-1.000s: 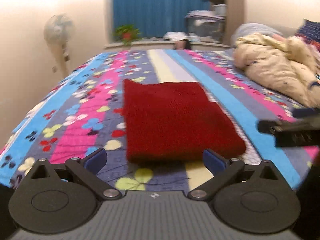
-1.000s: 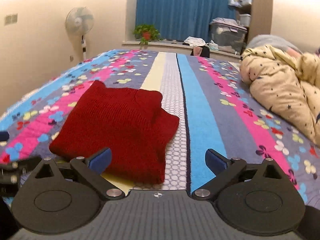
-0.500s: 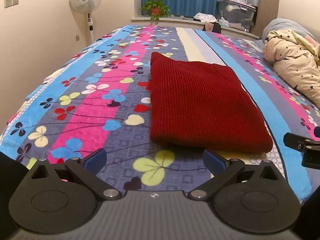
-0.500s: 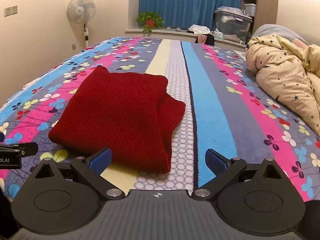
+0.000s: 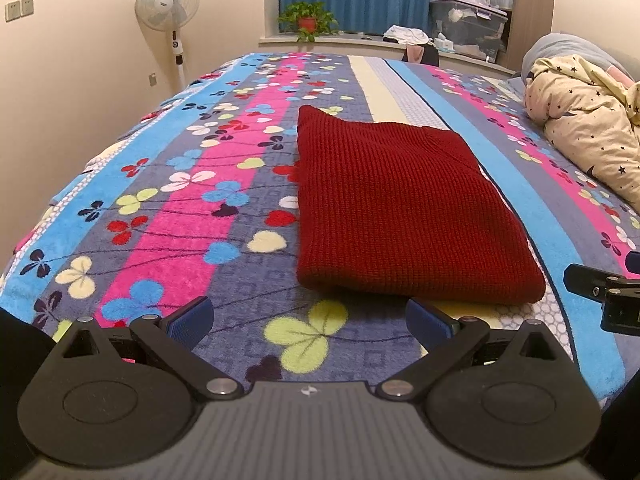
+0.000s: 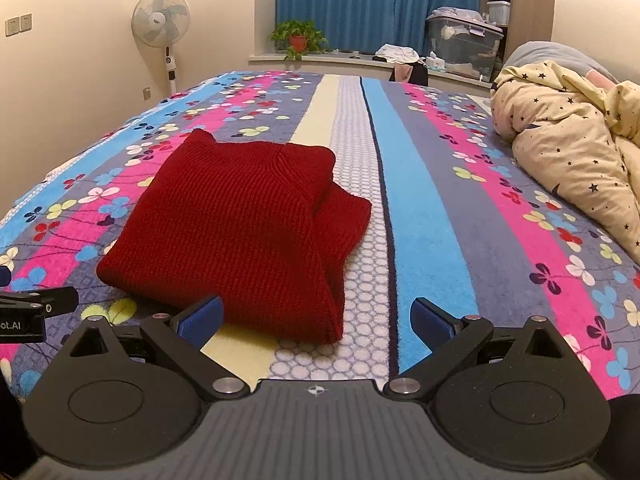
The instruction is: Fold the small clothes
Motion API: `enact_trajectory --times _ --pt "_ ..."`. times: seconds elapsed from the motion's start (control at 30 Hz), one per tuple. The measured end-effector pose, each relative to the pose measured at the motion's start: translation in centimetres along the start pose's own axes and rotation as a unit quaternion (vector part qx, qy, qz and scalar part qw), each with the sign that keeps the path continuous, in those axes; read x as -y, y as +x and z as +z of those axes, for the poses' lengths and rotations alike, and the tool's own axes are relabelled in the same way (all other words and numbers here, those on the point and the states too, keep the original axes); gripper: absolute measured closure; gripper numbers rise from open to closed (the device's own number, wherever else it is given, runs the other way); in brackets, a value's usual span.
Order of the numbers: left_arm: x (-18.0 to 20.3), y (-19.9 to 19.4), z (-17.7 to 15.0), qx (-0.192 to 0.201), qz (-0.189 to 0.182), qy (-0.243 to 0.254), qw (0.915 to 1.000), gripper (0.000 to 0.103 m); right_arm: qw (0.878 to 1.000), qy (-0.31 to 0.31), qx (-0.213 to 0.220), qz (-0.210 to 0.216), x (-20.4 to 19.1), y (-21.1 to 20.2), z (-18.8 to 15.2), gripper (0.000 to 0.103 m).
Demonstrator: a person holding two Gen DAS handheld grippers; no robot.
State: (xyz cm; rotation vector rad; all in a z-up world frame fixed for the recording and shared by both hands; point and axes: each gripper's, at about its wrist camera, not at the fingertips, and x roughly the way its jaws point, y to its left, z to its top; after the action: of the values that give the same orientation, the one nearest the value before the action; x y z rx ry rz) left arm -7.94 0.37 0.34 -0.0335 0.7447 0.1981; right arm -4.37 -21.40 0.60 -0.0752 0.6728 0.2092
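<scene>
- With both tools held back from the cloth, I have my left gripper [image 5: 308, 316] spread wide with nothing between its blue pads, and my right gripper [image 6: 316, 316] just as wide and just as empty.
- Just beyond my fingers lies the red sweater [image 5: 400, 208], flat on the striped blanket [image 5: 192, 216], already folded into a thick rectangle with its near edge closest to me.
- From the right wrist view I see a lower layer [image 6: 344, 216] poking out past the top layer on the right side, so I judge the fold is nearly done but not tidy.
- To finish well, I would bring the right gripper in low, pinch only that stray layer, and tuck it under without dragging the whole stack.
- The left gripper should rest lightly on the near left corner to pin the stack; knit stretches and slides easily.
- Farther off, the bundled quilt [image 6: 568, 144] sits well apart, clear of my work.
</scene>
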Motion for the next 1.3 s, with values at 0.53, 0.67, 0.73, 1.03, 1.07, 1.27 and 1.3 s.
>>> enact_trajectory --times 0.53,0.67,0.73,1.03,1.07,1.27,1.3 --pt "0.07 0.02 0.04 0.000 -0.003 0.002 1.0000 0.001 1.000 -0.007 -0.005 0.003 -0.07 0.13 -0.03 0.004" --pt "0.11 0.01 0.04 0.000 -0.003 0.002 1.0000 0.001 1.000 -0.007 -0.006 0.003 -0.10 0.17 -0.05 0.004" --pt "0.10 0.01 0.04 0.000 -0.003 0.002 1.0000 0.001 1.000 -0.007 -0.005 0.003 -0.14 0.17 -0.04 0.004" --pt "0.15 -0.01 0.02 0.001 -0.002 0.002 1.0000 0.001 1.000 -0.008 -0.006 0.003 -0.16 0.21 -0.12 0.004" --pt "0.15 -0.01 0.01 0.001 -0.003 0.002 1.0000 0.001 1.000 -0.008 -0.006 0.003 -0.15 0.20 -0.10 0.004" --pt "0.12 0.05 0.14 0.002 -0.005 0.005 1.0000 0.001 1.000 -0.008 -0.006 0.004 -0.13 0.24 -0.17 0.004" --pt "0.14 0.05 0.14 0.002 -0.005 0.005 1.0000 0.001 1.000 -0.009 -0.006 0.004 -0.14 0.24 -0.21 0.004"
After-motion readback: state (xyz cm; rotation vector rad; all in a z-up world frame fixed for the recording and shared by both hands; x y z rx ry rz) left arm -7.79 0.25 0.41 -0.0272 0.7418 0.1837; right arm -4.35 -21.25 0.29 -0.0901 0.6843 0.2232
